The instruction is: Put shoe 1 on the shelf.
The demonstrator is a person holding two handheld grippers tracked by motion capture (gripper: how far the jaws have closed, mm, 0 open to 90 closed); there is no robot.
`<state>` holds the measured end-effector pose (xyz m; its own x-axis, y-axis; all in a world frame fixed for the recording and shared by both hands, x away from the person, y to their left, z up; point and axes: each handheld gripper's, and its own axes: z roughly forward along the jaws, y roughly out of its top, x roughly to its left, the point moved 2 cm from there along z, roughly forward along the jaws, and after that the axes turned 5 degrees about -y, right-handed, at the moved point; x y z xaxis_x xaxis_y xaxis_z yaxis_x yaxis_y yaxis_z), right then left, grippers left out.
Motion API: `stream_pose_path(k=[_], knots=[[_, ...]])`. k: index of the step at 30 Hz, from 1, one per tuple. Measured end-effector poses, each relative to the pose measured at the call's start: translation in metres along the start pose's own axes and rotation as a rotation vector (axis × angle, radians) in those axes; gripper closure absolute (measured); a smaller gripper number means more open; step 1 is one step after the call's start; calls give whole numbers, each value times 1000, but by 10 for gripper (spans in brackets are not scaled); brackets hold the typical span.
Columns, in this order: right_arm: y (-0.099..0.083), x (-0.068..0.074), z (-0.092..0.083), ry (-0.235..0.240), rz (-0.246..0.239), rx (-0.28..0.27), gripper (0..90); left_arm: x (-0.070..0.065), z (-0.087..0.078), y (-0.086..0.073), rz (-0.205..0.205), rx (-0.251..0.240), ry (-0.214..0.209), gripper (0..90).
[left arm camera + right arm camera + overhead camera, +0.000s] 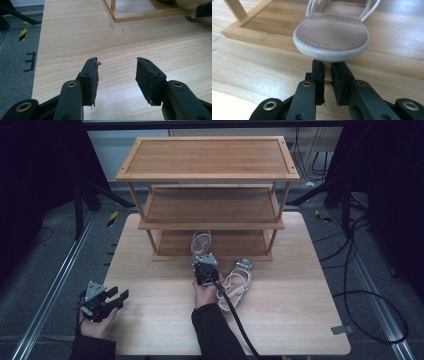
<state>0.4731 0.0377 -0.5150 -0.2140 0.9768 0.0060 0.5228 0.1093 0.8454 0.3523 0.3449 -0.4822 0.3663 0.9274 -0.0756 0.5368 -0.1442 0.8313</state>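
- We have the right gripper [204, 264] clamped on the heel end of one strappy sandal [201, 241], at the middle of the high view; the sandal lies with its toe on the bottom shelf of the wooden shoe rack [210, 202] and its heel out over the table [280, 320].
- In the right gripper view the jaws pinch the thin heel tab under the sole edge [331, 53] — a narrow hold, so we judge the grip should stay firm and the wrist level as we push.
- The step in hand looks like seating this sandal on the bottom shelf. We would slide it straight along its own length toward the top of the frame, lifting the heel only enough to clear the shelf's raised front lip.
- We should let go only when the whole sole rests on the shelf board, or the heel may tip back off the lip.
- The sandal is pale beige with a light rim, a stitched insole and thin straps across the foot; it looks light and a little floppy.
- Its mate, the second sandal [236, 285], lies on the table right of the right hand, just beside the cable.
- The left gripper [111, 299] rests at the lower left over bare tabletop, jaws apart with nothing between them.
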Motion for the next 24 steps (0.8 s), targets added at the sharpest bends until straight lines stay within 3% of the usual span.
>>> stream_pose_path(k=[6, 12, 24], knots=[[11, 2, 3, 3, 0, -17, 802, 0, 0, 0, 0, 1, 0, 515], [22, 0, 18, 1, 18, -19, 800, 0, 0, -1, -1, 1, -2, 517], [27, -4, 35, -12, -3, -20, 799, 1, 1, -1, -2, 2, -4, 518]])
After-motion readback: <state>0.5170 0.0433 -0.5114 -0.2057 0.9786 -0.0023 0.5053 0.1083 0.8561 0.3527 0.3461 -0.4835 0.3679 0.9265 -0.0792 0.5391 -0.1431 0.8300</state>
